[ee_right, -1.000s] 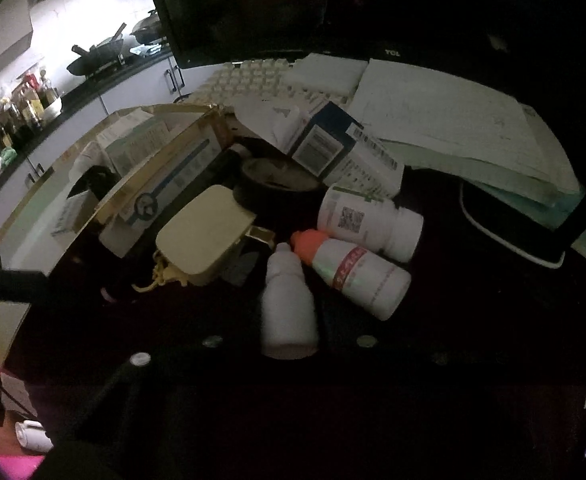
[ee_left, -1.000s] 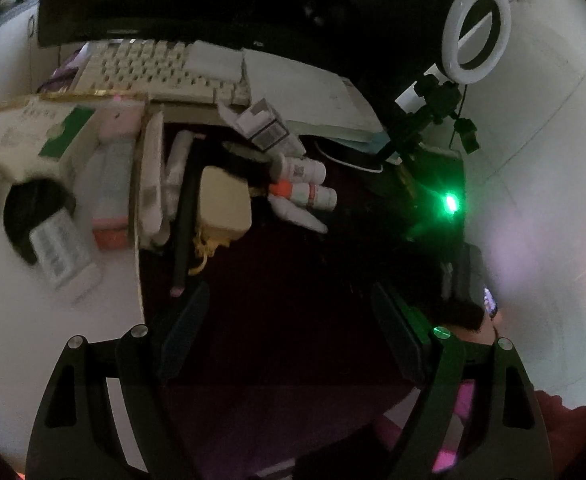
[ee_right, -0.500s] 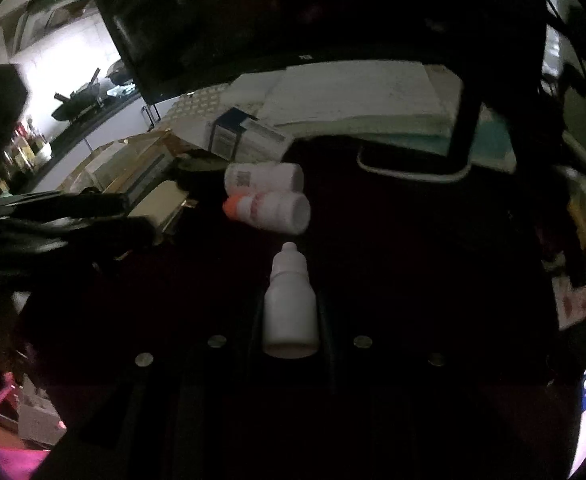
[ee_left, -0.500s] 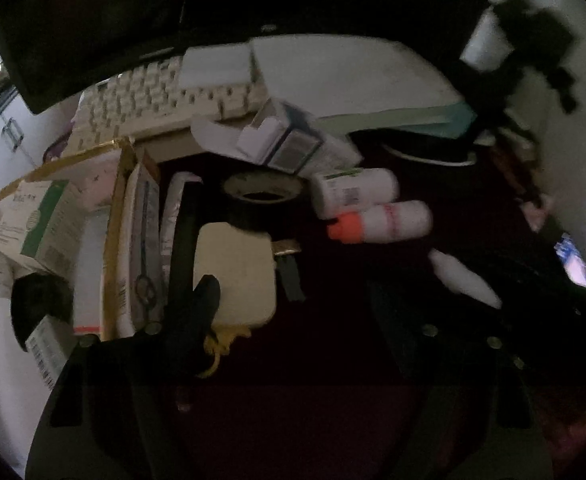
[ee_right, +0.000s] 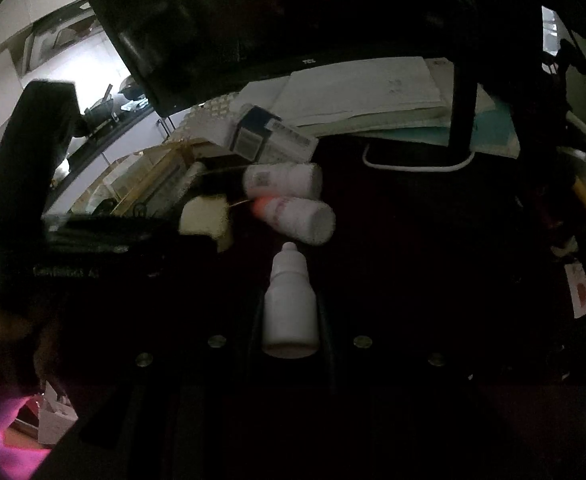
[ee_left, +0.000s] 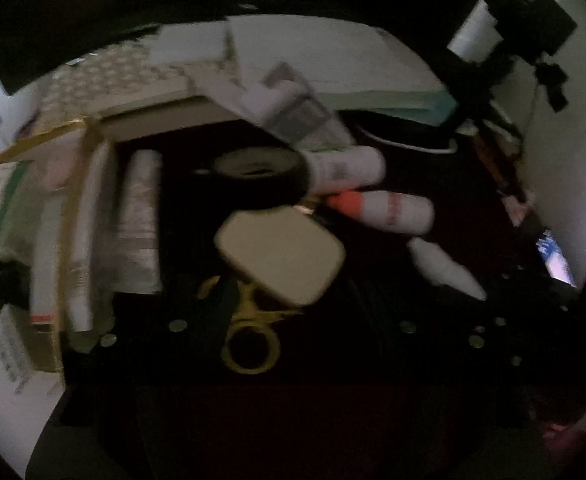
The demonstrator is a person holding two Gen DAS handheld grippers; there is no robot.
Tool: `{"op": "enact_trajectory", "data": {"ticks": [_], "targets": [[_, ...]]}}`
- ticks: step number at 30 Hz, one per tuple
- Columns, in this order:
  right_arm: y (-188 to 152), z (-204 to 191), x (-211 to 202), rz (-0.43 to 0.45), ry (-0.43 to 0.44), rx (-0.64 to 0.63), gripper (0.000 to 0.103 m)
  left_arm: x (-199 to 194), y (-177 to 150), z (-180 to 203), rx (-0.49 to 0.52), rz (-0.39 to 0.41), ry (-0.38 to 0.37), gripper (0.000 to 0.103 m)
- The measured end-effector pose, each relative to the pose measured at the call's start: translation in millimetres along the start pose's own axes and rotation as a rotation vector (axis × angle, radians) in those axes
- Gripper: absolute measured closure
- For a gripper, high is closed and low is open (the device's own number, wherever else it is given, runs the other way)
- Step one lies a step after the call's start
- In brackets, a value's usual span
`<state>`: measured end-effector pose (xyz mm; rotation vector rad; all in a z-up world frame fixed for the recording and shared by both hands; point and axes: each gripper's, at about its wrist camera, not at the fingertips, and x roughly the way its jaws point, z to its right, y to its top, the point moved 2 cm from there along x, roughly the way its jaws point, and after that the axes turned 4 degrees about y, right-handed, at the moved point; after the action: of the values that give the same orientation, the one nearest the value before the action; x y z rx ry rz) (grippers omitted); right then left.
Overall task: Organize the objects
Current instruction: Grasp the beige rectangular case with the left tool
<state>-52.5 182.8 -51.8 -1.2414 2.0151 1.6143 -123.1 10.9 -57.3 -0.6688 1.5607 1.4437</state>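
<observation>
A cream flat case [ee_left: 281,256] with a gold ring clasp [ee_left: 251,346] lies on the dark red mat. My left gripper [ee_left: 293,300] hangs over it with the case's near end between its dark fingers, and the jaws are closing. I cannot tell whether the pads touch it. My right gripper [ee_right: 289,290] is shut on a small white dropper bottle [ee_right: 289,308], nozzle pointing away. The dropper bottle [ee_left: 445,268] shows at the right of the left wrist view. The left gripper's body [ee_right: 73,240] reaches in from the left towards the case [ee_right: 205,218].
A black tape roll [ee_left: 261,178], a white bottle [ee_right: 281,178] and an orange-capped bottle [ee_right: 297,216] lie behind the case. A gold-rimmed box [ee_left: 73,184] of cartons stands left. A keyboard [ee_left: 113,76], papers [ee_right: 357,88], a monitor [ee_right: 253,20] and a black post [ee_right: 463,112] are behind.
My left gripper came forward and down over the cream case, and its jaws narrowed. My right gripper drew the dropper bottle back from the other bottles, then held still.
</observation>
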Motion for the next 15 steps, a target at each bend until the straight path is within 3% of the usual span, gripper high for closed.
{"op": "enact_trajectory", "data": {"ticks": [9,15], "targets": [[-2,-1,-1,-0.008,-0.014,-0.007,0.078,10,11,-17,-0.149,0.012,-0.026,0.045],[-2,-1,0,-0.014,-0.023,-0.003,0.078,16,21,5,-0.122,0.015,0.083,0.037]]}}
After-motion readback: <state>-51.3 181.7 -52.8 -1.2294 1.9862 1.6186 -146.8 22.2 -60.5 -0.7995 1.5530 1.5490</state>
